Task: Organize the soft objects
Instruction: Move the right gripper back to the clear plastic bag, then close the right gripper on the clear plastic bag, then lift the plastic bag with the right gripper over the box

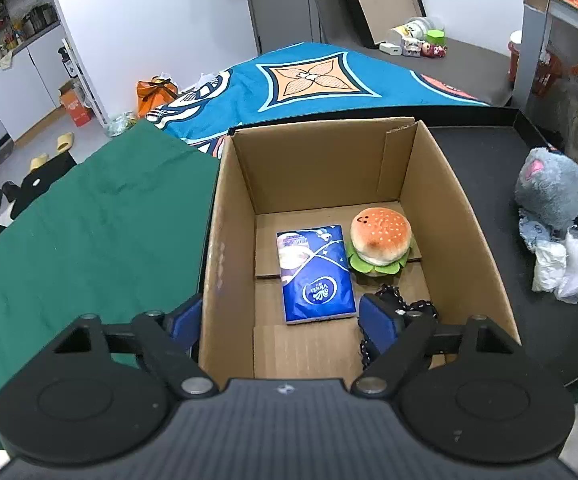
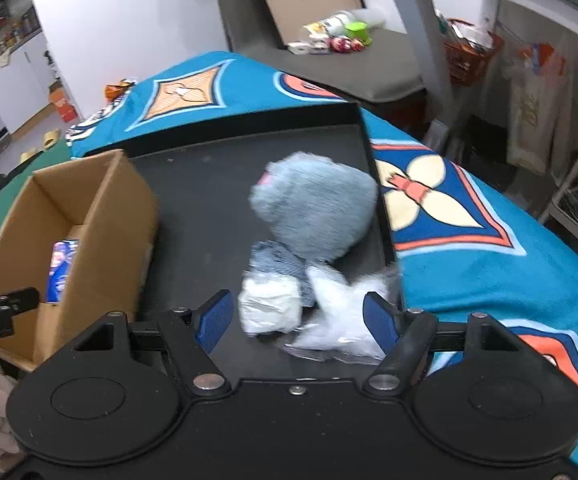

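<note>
An open cardboard box (image 1: pixel 441 200) stands on a black tray (image 1: pixel 529 160). Inside lie a blue tissue pack (image 1: pixel 315 272), a plush burger (image 1: pixel 381 240) and a black beaded cord (image 1: pixel 393 300). My left gripper (image 1: pixel 281 320) is open, straddling the box's left wall, its right finger by the cord. In the right wrist view, a grey plush toy (image 2: pixel 317 204), a white wad (image 2: pixel 269 308) and a clear plastic bag (image 2: pixel 341 320) lie on the tray (image 2: pixel 201 200). My right gripper (image 2: pixel 297 320) is open around the wad and bag. The box (image 2: pixel 97 216) stands to its left.
A green cloth (image 1: pixel 81 240) lies left of the box. A teal patterned blanket (image 2: pixel 489 260) covers the surface around the tray. A shelf unit (image 2: pixel 529 40) stands at the right, and small toys (image 1: pixel 417 40) sit on a grey surface at the back.
</note>
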Demonstrator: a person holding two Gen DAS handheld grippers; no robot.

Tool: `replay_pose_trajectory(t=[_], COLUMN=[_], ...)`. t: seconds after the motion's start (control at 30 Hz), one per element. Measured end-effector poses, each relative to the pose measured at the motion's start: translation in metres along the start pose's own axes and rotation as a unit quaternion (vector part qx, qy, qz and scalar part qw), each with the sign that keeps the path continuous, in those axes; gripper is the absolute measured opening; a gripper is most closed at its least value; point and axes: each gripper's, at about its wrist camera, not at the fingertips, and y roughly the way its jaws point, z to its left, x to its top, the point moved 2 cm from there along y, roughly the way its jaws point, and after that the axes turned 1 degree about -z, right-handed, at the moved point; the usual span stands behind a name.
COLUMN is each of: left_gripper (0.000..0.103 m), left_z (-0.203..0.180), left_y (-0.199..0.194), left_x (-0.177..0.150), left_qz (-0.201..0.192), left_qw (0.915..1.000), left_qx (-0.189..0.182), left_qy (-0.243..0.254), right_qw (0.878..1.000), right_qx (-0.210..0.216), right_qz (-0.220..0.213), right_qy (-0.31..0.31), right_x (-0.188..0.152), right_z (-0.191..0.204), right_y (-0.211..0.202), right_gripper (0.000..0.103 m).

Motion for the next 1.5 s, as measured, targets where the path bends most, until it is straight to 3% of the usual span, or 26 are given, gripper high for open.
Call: replay_pose_trajectory(t=[0.4, 0.77, 1.0, 1.5], left_gripper=[0.086, 0.087, 0.087, 0.087], left_z=[-0.011, -0.013, -0.013, -0.008], left_y=[0.008, 0.012, 0.013, 0.007], left_x=[0.004, 0.006, 0.007, 0.005], left_qz=[0.010, 0.013, 0.014, 0.005], left_qw=[0.9994, 0.9989, 0.9990, 0.9995], left_qx=[0.030, 0.038, 0.037, 0.029], left_qy=[0.017, 0.023, 0.021, 0.013], right_qw=[0.998, 0.997, 0.998, 0.999], right_qx=[0.012, 0.007, -0.002, 0.005], right_qz=[0.035, 0.050, 0.054, 0.033], right_qy=[0.052, 0.054, 0.025, 0.019], right_x=[-0.008, -0.007, -0.004, 0.004], right_z=[-0.033, -0.036, -0.030, -0.023], right_y=[0.026, 0.050, 0.051, 0.022], right_gripper=[0.065, 0.062, 0.036, 0.032])
